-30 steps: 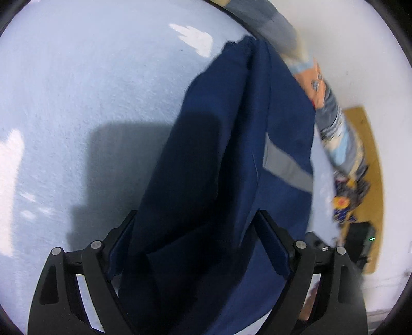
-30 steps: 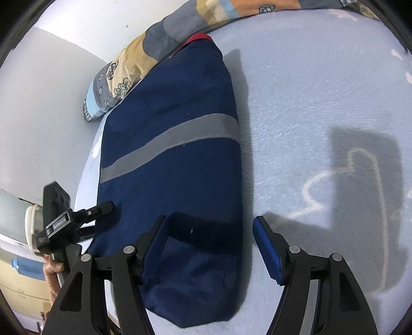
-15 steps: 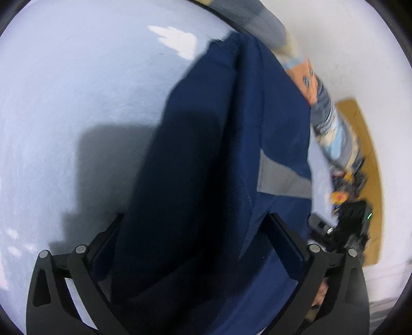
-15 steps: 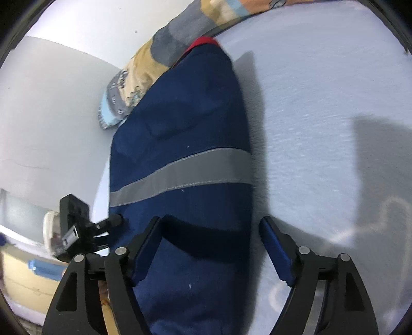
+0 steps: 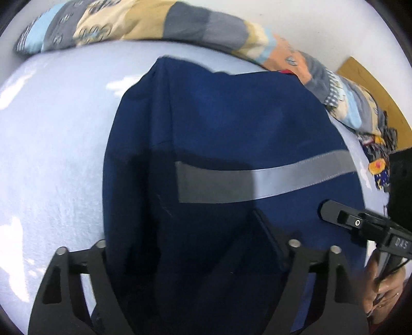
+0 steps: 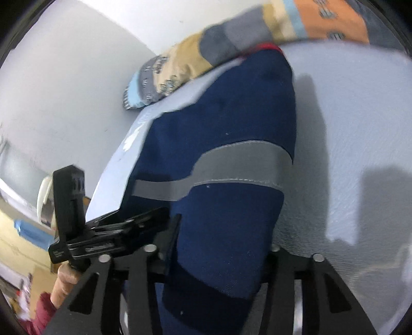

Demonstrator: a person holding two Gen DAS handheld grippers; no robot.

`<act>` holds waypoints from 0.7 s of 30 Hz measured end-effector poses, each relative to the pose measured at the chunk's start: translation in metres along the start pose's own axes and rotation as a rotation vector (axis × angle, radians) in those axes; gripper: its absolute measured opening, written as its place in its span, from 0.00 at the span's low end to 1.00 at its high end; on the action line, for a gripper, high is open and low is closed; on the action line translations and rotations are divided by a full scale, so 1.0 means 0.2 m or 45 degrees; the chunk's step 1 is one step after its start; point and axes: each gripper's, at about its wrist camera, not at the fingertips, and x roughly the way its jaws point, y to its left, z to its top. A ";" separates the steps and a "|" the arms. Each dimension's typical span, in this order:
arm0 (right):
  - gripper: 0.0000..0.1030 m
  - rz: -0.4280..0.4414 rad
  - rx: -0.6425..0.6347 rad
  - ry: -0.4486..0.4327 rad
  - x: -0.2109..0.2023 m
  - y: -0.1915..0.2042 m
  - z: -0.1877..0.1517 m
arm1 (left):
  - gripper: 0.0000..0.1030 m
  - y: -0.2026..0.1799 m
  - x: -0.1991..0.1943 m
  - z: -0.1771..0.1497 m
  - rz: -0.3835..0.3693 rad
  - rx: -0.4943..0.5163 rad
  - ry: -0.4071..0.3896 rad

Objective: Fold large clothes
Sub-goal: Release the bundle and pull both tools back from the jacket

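Observation:
A navy garment [image 5: 231, 116] with a grey reflective stripe [image 5: 296, 177] lies folded lengthwise on a pale blue bed sheet [image 5: 51, 154]. Its near end bunches up between the fingers of my left gripper [image 5: 180, 232], whose jaws are closing on the cloth; the left finger is hidden under it. In the right wrist view the same garment [image 6: 231, 103] fills the gap of my right gripper [image 6: 224, 232], whose jaws are also closing, squeezing the near end. The right gripper [image 5: 334, 214] shows at the garment's right edge, and the left gripper [image 6: 128, 226] at its left edge.
A patchwork quilt [image 5: 180, 23] [image 6: 231, 33] lies along the far side of the bed, touching the garment's far end. A pale wall [image 6: 64, 90] runs left of the bed. A person's hand [image 5: 383, 283] [image 6: 64, 281] holds each gripper. A wooden board [image 5: 360, 74] stands at far right.
Both grippers opened wider, then narrowed around the garment's near end and rose a little with it. Both views rolled, and the grey stripe now shows a step where the cloth has bunched.

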 end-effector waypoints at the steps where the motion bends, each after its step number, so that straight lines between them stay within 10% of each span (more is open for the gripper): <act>1: 0.40 -0.037 -0.040 -0.005 -0.03 0.04 -0.01 | 0.71 -0.04 -0.03 0.00 0.003 0.017 -0.007; 14: 0.39 -0.160 -0.095 -0.049 -0.75 0.03 -0.35 | 0.67 -0.69 -0.34 -0.20 -0.155 0.263 -0.023; 21: 0.68 -0.367 0.439 0.200 -0.68 -0.58 -0.59 | 0.76 -0.95 -0.06 -0.37 0.034 0.426 0.099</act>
